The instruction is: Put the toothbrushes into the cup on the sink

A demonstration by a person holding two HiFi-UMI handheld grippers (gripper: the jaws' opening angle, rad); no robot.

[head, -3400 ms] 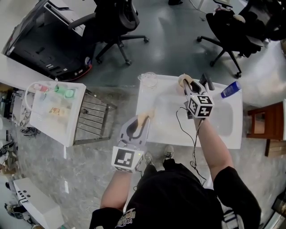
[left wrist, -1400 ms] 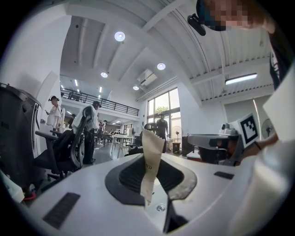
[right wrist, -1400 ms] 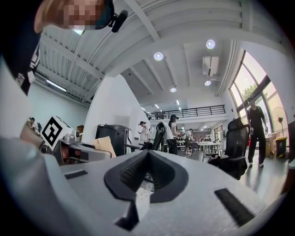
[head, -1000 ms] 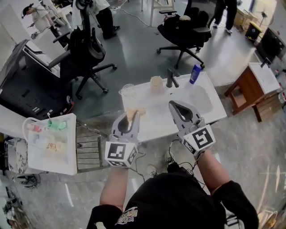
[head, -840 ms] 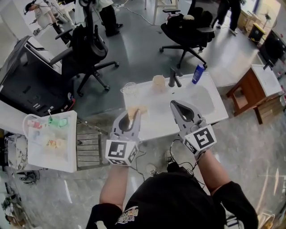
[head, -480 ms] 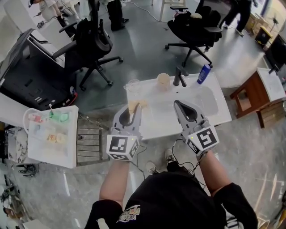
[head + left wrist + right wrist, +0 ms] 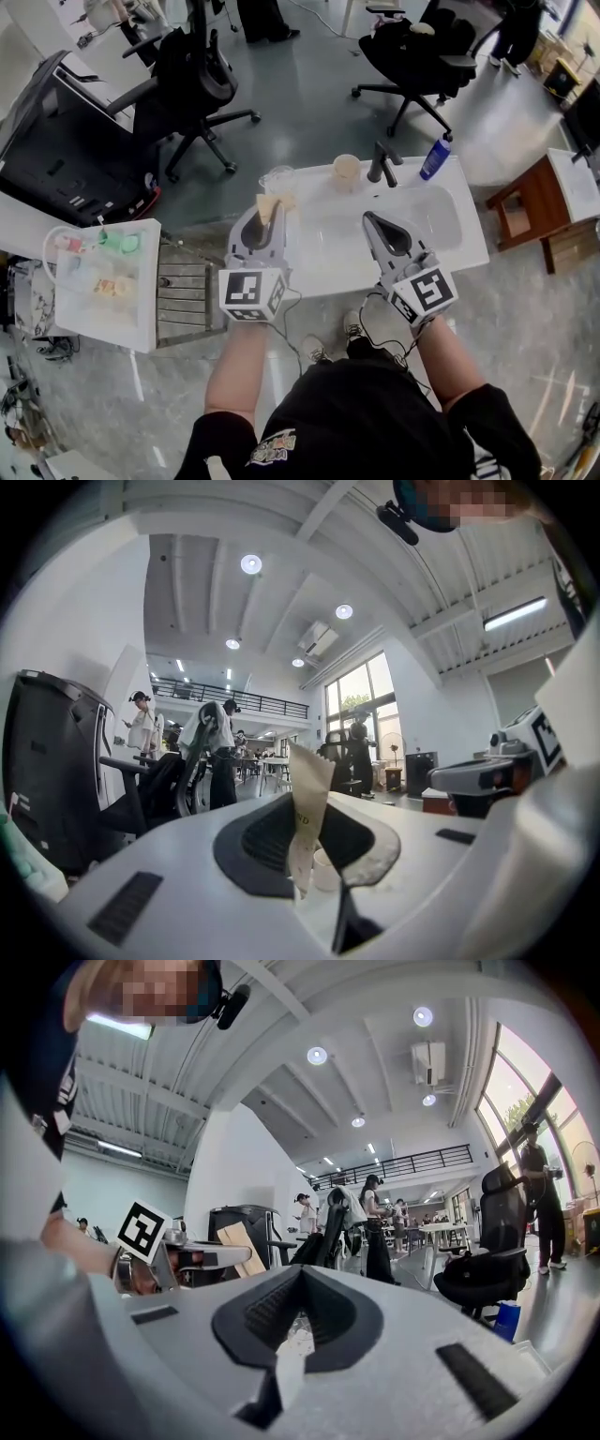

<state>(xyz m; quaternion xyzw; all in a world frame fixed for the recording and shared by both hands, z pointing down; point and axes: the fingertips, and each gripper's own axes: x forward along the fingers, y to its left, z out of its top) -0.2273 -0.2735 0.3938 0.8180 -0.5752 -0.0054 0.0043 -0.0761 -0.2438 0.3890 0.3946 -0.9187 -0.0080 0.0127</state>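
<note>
My left gripper (image 7: 262,221) is shut on a tan paper-wrapped toothbrush (image 7: 269,205), which stands upright between its jaws (image 7: 307,803). It hovers over the white sink's (image 7: 464,236) back left corner, just in front of a clear cup (image 7: 278,177). A tan cup (image 7: 346,171) stands on the back rim beside the dark faucet (image 7: 382,165). My right gripper (image 7: 369,219) is shut and empty, over the sink's front middle. In the right gripper view my right gripper (image 7: 300,1277) looks across the room, with the left gripper (image 7: 202,1258) and its toothbrush (image 7: 238,1243) at left.
A blue bottle (image 7: 434,157) stands on the rim right of the faucet. A white cart (image 7: 103,272) and a metal rack (image 7: 187,286) are left of the sink, a wooden table (image 7: 534,206) right of it. Office chairs (image 7: 197,84) and people stand beyond.
My left gripper has carried the wrapped toothbrush forward, from the sink's front edge toward the clear cup at the back left. The right gripper has kept its place, shut.
</note>
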